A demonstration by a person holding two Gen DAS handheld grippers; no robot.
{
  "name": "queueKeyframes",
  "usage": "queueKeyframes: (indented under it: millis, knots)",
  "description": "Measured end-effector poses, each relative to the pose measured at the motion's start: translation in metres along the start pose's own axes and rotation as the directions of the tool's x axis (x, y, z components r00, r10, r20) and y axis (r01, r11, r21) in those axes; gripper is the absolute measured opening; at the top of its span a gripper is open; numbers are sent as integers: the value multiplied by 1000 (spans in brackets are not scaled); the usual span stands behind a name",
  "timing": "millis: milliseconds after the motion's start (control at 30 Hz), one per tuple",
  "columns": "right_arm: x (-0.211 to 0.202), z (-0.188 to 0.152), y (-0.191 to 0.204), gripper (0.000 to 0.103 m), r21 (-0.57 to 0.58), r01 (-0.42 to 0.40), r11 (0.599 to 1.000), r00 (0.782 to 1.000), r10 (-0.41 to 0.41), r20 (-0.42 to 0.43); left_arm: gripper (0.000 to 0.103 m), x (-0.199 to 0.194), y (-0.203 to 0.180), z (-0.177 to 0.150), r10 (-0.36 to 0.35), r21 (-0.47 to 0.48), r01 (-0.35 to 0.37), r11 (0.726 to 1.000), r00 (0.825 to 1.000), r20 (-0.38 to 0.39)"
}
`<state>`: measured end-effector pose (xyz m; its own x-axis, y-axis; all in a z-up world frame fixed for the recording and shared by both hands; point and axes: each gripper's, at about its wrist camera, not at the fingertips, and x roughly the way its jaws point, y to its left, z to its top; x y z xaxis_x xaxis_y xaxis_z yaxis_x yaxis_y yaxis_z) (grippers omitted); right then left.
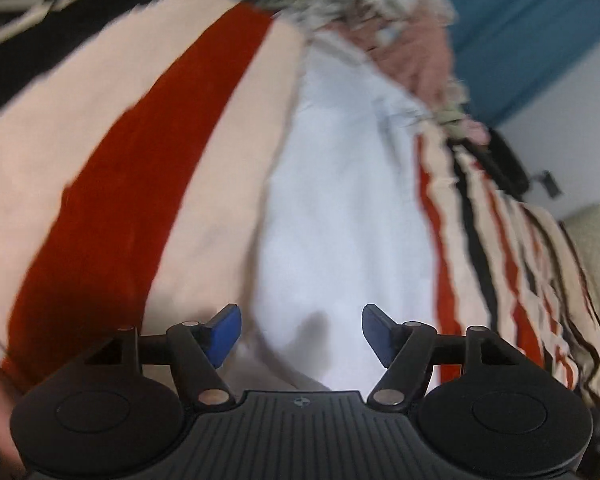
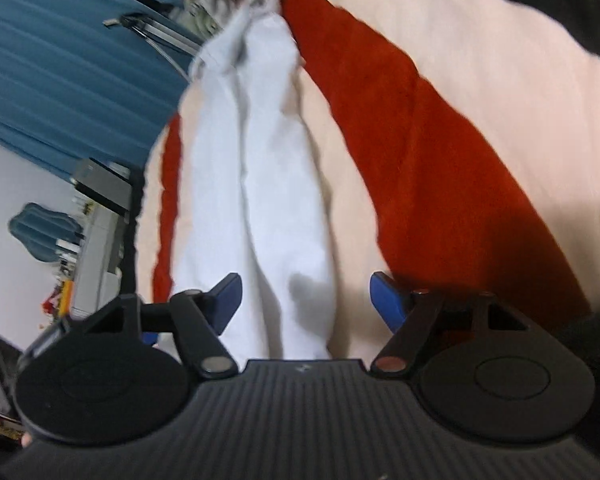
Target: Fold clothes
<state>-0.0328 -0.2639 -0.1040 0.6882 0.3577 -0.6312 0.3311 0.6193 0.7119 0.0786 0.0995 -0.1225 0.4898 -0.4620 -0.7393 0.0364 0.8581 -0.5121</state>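
A white garment (image 1: 340, 220) lies stretched out on a blanket (image 1: 112, 152) striped in cream, red and black. My left gripper (image 1: 302, 334) hovers over the garment's near end, its blue pads wide apart and touching nothing. In the right wrist view the same white garment (image 2: 268, 184) runs away from me as a long folded strip. My right gripper (image 2: 306, 300) stands open over its near end, with the cloth lying between the pads but not pinched.
A heap of patterned and pink clothes (image 1: 388, 28) lies at the garment's far end. Blue curtains (image 2: 60, 60) hang behind the bed. A grey shelf unit (image 2: 100, 232) with clutter stands beside the bed. The blanket's striped edge (image 1: 520, 248) drops off at the right.
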Motion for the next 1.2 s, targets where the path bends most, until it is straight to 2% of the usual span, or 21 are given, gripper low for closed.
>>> queueKeyframes:
  millis: [67, 133, 200, 267, 333, 400, 467, 600, 700, 767, 800, 833, 900, 967, 1100, 1200]
  knots:
    - [4, -2, 0, 55, 7, 19, 1000, 1000, -19, -21, 66, 11, 9, 0, -3, -41, 1, 999, 999, -38]
    - [4, -3, 0, 43, -4, 26, 1000, 999, -26, -31, 63, 15, 12, -4, -19, -61, 15, 998, 997, -69]
    - [6, -5, 1, 37, -18, 23, 1000, 999, -24, -40, 58, 8, 15, -7, -40, -67, 36, 997, 997, -63]
    - [7, -8, 3, 37, -30, 15, 999, 998, -16, -53, 49, 4, 15, -10, -57, -55, 54, 997, 997, -58]
    - [11, -9, 6, 37, -55, 12, 998, 997, -16, -74, 21, 6, 13, -13, -52, -29, 50, 998, 996, -78]
    - [16, -9, 9, 37, -67, 17, 998, 996, -23, -86, 11, 4, 8, -19, -7, 9, 9, 1000, 994, -108]
    - [16, -9, 9, 37, -70, 20, 997, 996, -26, -88, 9, -5, 1, -25, 39, 64, -31, 997, 992, -122]
    - [15, -10, 8, 36, -64, 27, 998, 996, -32, -87, 6, -21, 2, -36, 79, 80, -65, 995, 979, -188]
    - [14, -10, 6, 36, -59, 25, 998, 995, -30, -94, 9, -30, 9, -39, 77, 74, -63, 995, 975, -210]
    - [14, -9, 6, 38, -60, 20, 998, 994, -26, -104, 24, -31, 14, -36, 58, 37, -52, 998, 979, -194]
    - [14, -10, 7, 38, -67, 19, 998, 993, -27, -112, 39, -29, 16, -32, 49, 17, -47, 999, 983, -176]
    - [14, -10, 8, 38, -73, 21, 997, 993, -30, -116, 48, -27, 17, -28, 46, 9, -46, 999, 987, -154]
    - [15, -11, 9, 38, -87, 26, 996, 992, -37, -123, 59, -21, 19, -19, 46, -7, -47, 999, 992, -117]
    - [16, -13, 11, 38, -100, 33, 994, 991, -45, -126, 60, -10, 21, -14, 47, -23, -50, 998, 991, -124]
    - [19, -16, 15, 38, -125, 50, 991, 991, -65, -120, 60, 12, 26, -10, 20, -62, -32, 998, 981, -191]
    - [20, -20, 19, 39, -159, 47, 986, 989, -68, -130, 60, 14, 21, -14, 15, -12, -18, 1000, 976, -218]
